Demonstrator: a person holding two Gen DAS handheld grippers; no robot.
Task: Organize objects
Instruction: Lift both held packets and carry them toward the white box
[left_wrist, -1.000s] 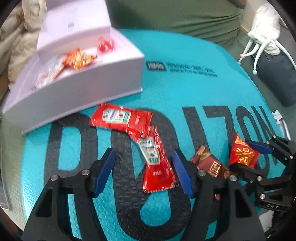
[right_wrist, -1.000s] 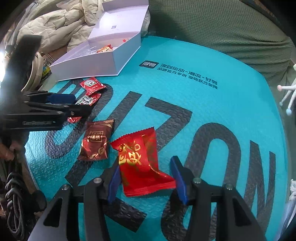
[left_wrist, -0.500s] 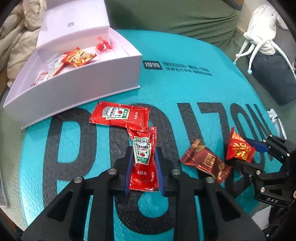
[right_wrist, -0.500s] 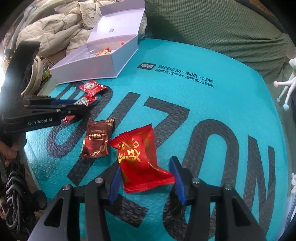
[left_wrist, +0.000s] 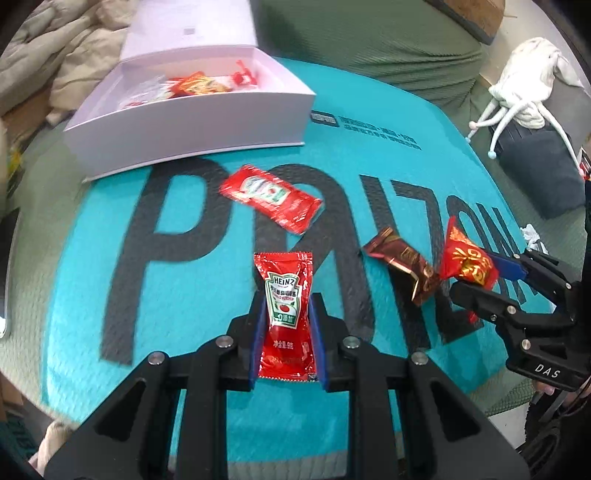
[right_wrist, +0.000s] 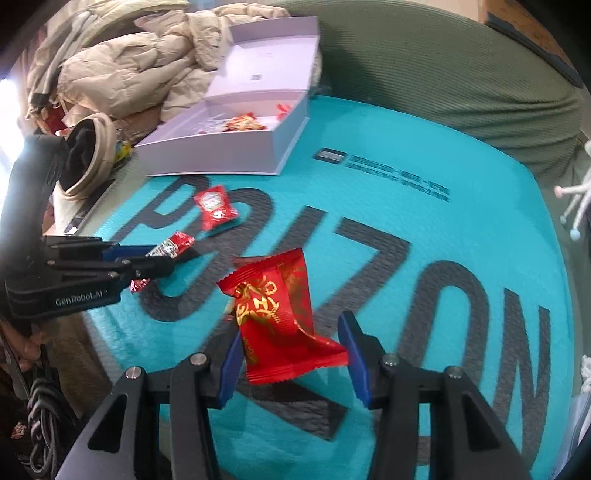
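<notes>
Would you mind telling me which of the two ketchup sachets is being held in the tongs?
The upright Heinz sachet, pinched in the left tongs and lifted off the mat. The other ketchup sachet lies flat on the teal mat nearer the white box.

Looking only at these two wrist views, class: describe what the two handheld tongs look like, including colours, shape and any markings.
Both are matte black, angular frames with silver bolts and blue pads on the fingers. The left tongs carry white "GenRobot.AI" lettering; the right tongs read "DAS". Dark cables hang beside the left one.
</notes>
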